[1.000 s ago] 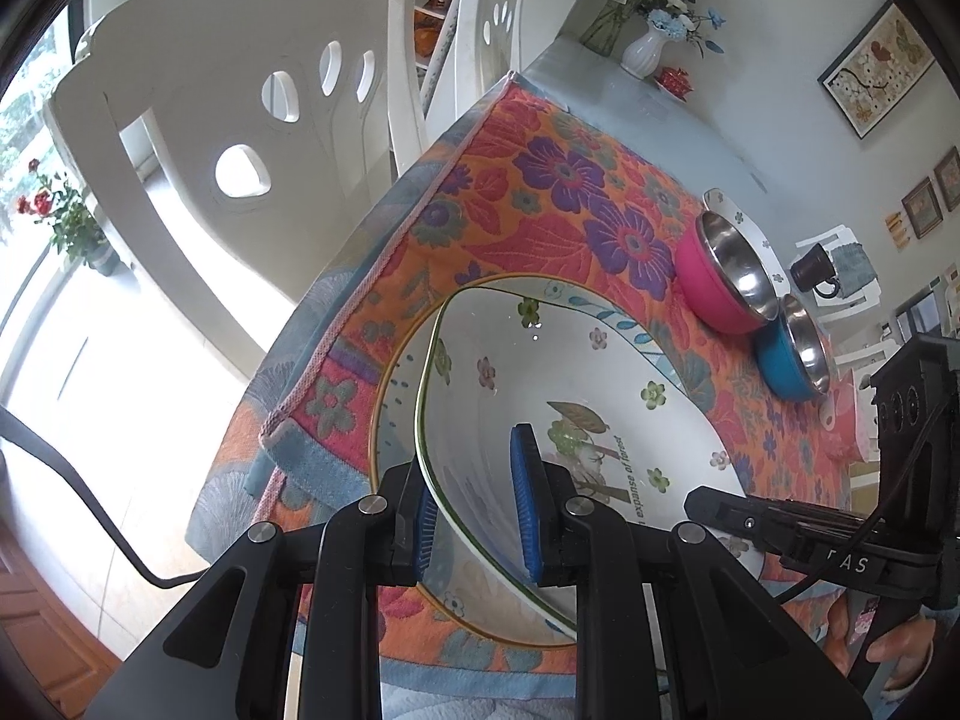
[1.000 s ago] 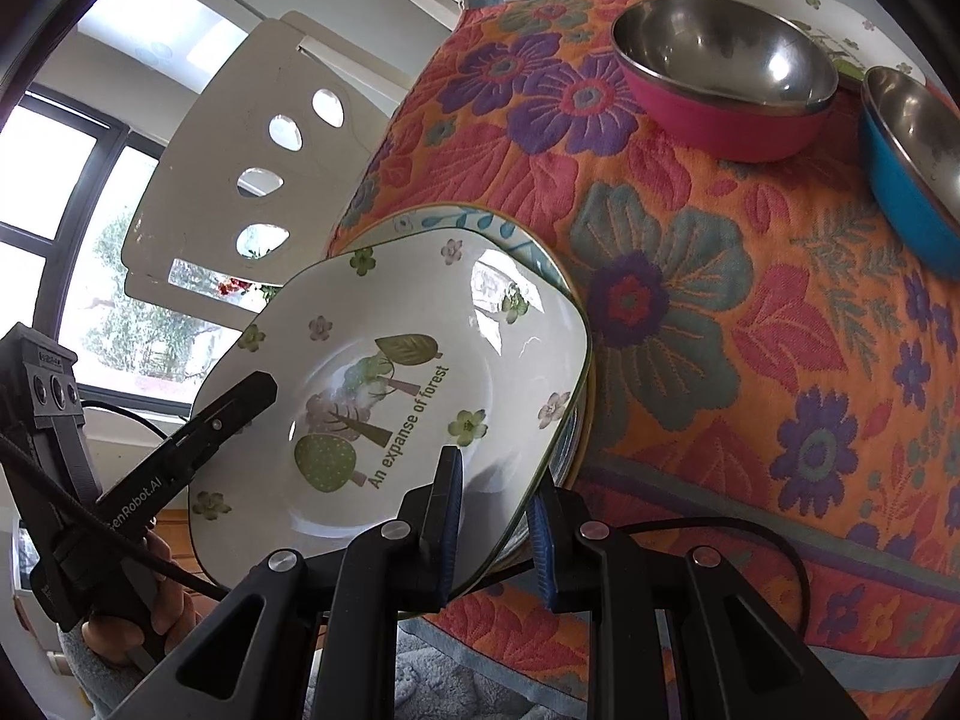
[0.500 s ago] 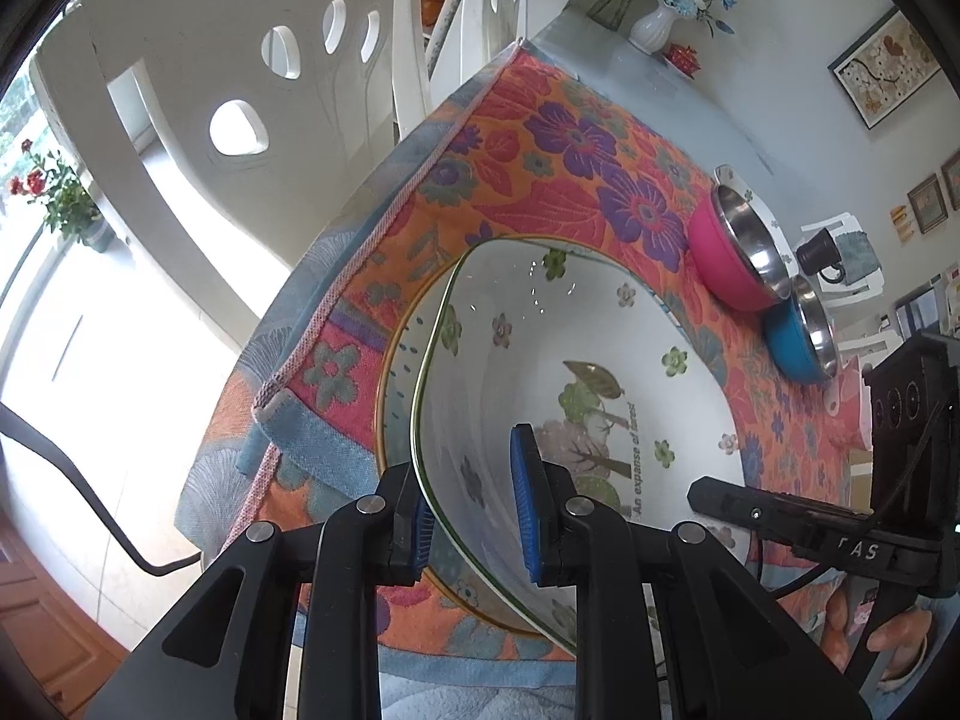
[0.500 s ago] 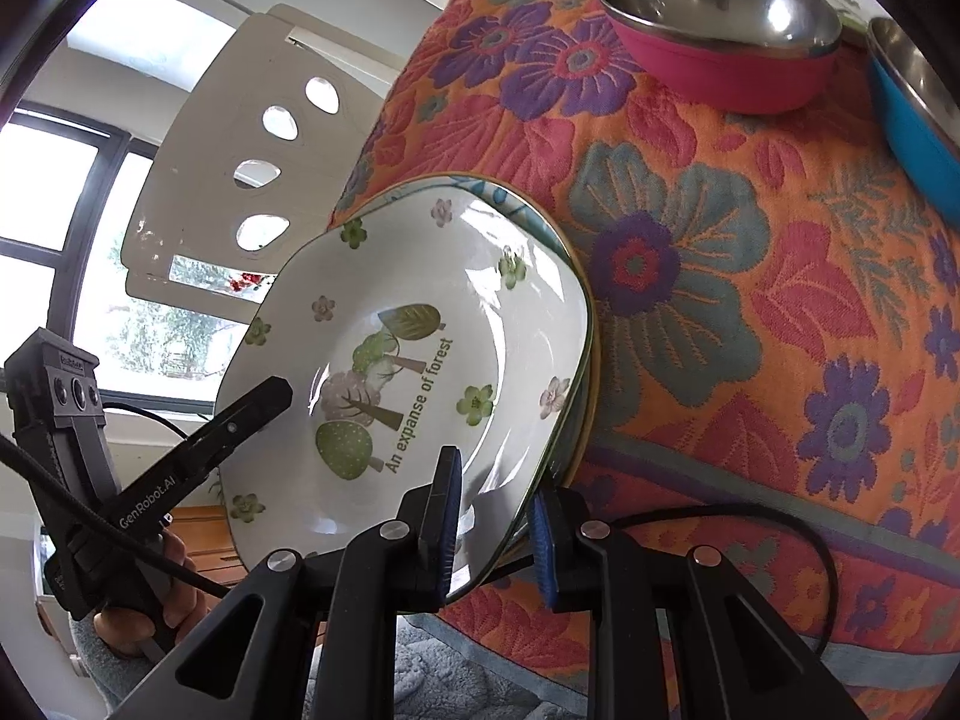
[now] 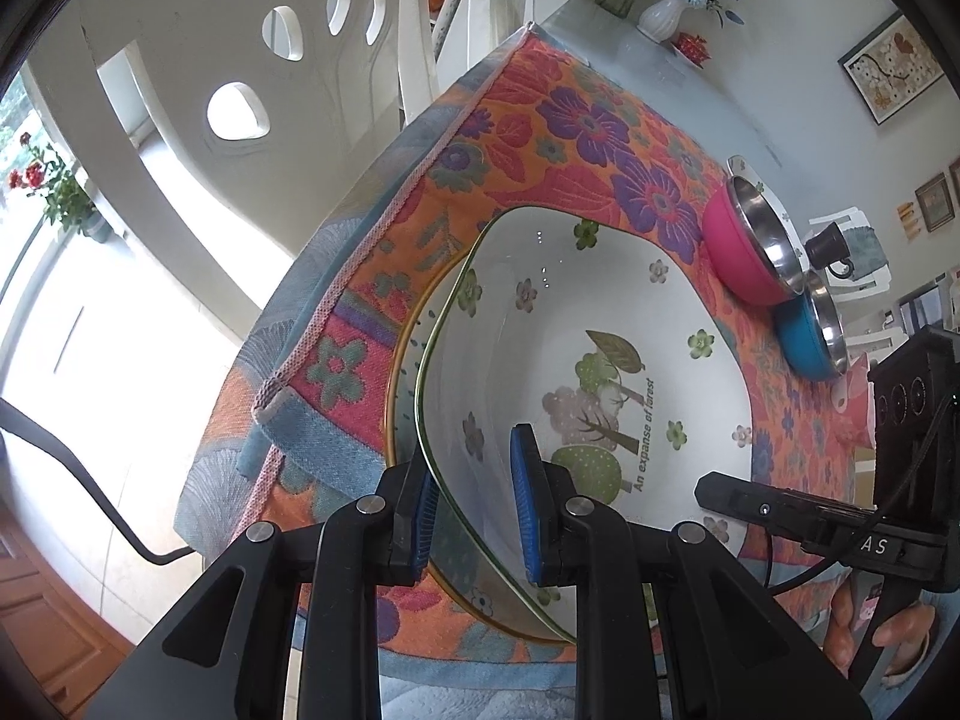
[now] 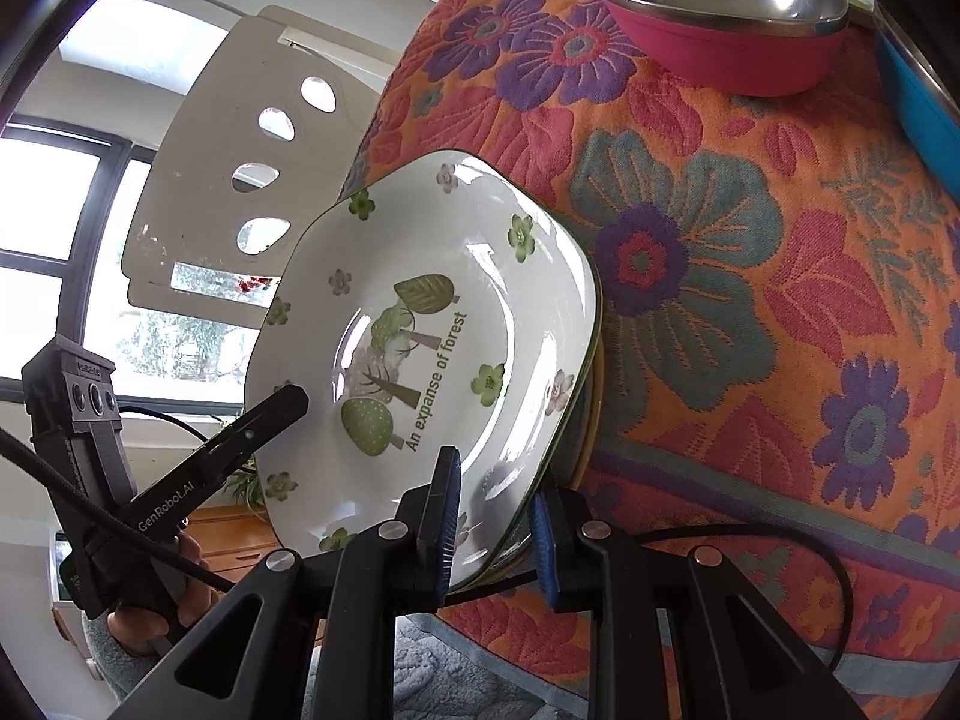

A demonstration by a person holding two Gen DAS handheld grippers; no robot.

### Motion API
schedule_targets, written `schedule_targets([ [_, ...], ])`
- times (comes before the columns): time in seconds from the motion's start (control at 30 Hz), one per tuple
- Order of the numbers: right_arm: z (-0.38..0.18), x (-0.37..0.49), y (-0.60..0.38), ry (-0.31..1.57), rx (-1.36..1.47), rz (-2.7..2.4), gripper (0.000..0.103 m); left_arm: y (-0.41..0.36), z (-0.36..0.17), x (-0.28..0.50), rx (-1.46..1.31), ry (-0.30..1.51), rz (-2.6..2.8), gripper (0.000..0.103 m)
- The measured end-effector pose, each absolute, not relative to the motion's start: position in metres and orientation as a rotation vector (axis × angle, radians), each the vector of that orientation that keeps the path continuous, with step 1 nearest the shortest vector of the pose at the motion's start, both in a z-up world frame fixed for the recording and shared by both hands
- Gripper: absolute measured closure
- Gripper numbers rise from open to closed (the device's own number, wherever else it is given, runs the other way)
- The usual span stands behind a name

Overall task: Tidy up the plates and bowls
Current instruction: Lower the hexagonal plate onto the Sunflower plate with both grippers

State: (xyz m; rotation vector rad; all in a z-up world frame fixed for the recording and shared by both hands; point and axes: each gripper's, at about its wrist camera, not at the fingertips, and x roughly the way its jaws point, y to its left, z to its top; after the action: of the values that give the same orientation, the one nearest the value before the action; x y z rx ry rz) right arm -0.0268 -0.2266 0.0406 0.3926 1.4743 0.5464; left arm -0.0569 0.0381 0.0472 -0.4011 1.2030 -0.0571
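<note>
A white square dish (image 5: 594, 360) with green flowers, trees and the words "An expanse of forest" is held tilted by both grippers above a round gold-rimmed plate (image 5: 403, 354) on the flowered tablecloth. My left gripper (image 5: 471, 516) is shut on the dish's near rim, one blue pad inside and one outside. My right gripper (image 6: 492, 522) is shut on the opposite rim of the same dish (image 6: 432, 324). A pink steel-lined bowl (image 5: 750, 252) and a blue steel-lined bowl (image 5: 813, 336) sit farther along the table.
White plastic chairs (image 5: 198, 48) stand close to the table's left edge. A white vase of flowers (image 5: 660, 15) stands at the far end. The pink bowl (image 6: 720, 18) and the blue bowl's edge (image 6: 924, 96) lie beyond the dish in the right wrist view.
The dish has tilted more steeply, its left side rising over the round plate, which is now mostly hidden under it. Both grippers kept their hold on its rims.
</note>
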Motion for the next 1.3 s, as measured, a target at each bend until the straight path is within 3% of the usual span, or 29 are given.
schedule_targets([
  [0.87,0.041,-0.031,-0.230,1.486,0.448,0.542,0.081,0.040,0.044,-0.051,-0.393,1.218,-0.061,0.084],
  [1.3,0.049,-0.038,-0.225,1.469,0.418,0.546,0.071,0.037,0.045,-0.049,-0.364,1.222,-0.063,0.084],
])
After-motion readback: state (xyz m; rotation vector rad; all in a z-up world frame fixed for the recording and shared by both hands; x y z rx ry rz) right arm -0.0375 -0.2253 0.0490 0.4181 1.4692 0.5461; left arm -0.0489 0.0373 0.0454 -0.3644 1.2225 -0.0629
